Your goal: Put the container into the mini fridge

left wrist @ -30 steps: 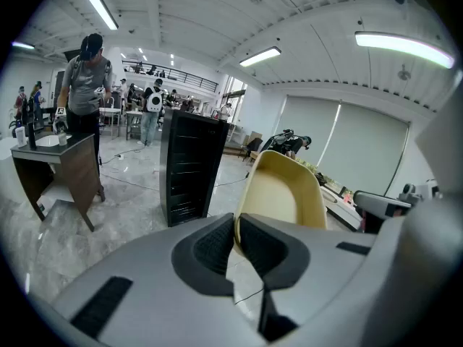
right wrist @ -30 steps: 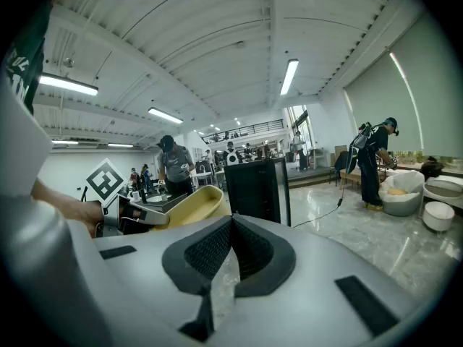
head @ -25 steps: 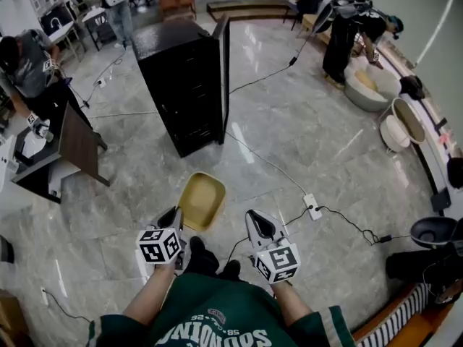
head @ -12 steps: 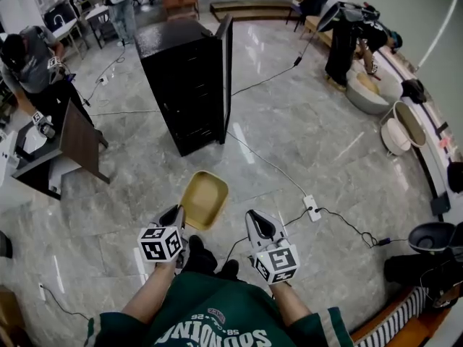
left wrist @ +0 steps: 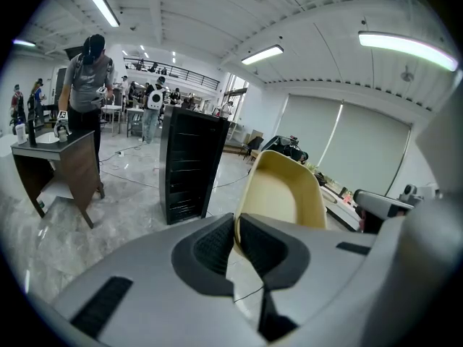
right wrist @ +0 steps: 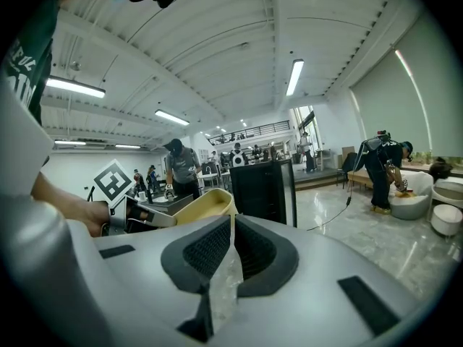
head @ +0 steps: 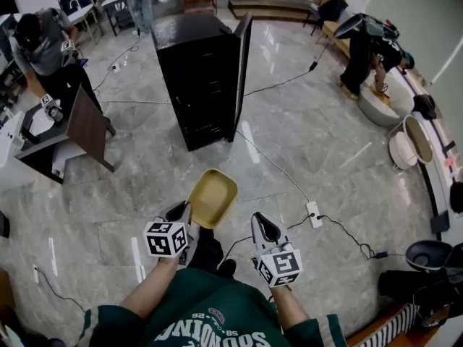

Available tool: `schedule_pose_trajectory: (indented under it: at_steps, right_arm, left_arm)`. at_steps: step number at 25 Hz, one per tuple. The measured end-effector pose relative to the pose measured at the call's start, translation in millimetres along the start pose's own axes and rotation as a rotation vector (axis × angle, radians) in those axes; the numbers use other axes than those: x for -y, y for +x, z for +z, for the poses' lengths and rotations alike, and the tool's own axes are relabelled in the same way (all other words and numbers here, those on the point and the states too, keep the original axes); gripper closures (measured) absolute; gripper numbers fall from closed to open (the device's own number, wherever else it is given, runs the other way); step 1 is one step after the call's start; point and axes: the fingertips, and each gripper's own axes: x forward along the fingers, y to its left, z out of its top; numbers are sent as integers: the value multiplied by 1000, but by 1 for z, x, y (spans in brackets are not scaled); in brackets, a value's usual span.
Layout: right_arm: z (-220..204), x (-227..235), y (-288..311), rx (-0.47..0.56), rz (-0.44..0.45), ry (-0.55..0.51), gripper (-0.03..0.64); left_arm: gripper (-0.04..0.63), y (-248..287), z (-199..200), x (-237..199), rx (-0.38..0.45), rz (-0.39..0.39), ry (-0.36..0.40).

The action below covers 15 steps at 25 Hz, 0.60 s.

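A tan, shallow container [head: 212, 197] hangs above the floor in front of me, with my left gripper [head: 182, 213] shut on its near rim. In the left gripper view the pads clamp that rim [left wrist: 236, 236] and the container [left wrist: 286, 190] rises beyond them. The black mini fridge [head: 199, 78] stands further ahead on the floor, its door [head: 241, 63] swung open to the right; it also shows as the fridge [left wrist: 189, 165]. My right gripper [head: 262, 224] is beside the container, shut and empty, as the right gripper [right wrist: 231, 238] shows, with the container [right wrist: 202, 207] to its left.
A power strip [head: 313, 214] with trailing cables lies on the marble floor at right. A dark desk [head: 69, 132] stands at left with a person [head: 45, 45] next to it. Another person [head: 370, 45] bends at the far right, near round cushions [head: 410, 134].
The head view has shifted, so the fridge and the container sit a little further right and look slightly nearer. Both grippers keep their pose and the left keeps its hold.
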Motion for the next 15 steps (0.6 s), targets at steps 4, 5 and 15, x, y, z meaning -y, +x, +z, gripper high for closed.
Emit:
schedule_pose_trajectory:
  at_steps: [4, 5, 15]
  right_arm:
    - [4, 6, 16, -16, 9, 6, 580]
    - [5, 7, 21, -22, 11, 5, 580]
    - [20, 28, 94, -69, 23, -28, 580]
  left_arm:
    - [563, 14, 11, -6, -3, -4, -6]
    - [563, 18, 15, -8, -4, -5, -7]
    - [563, 70, 51, -44, -22, -11, -30]
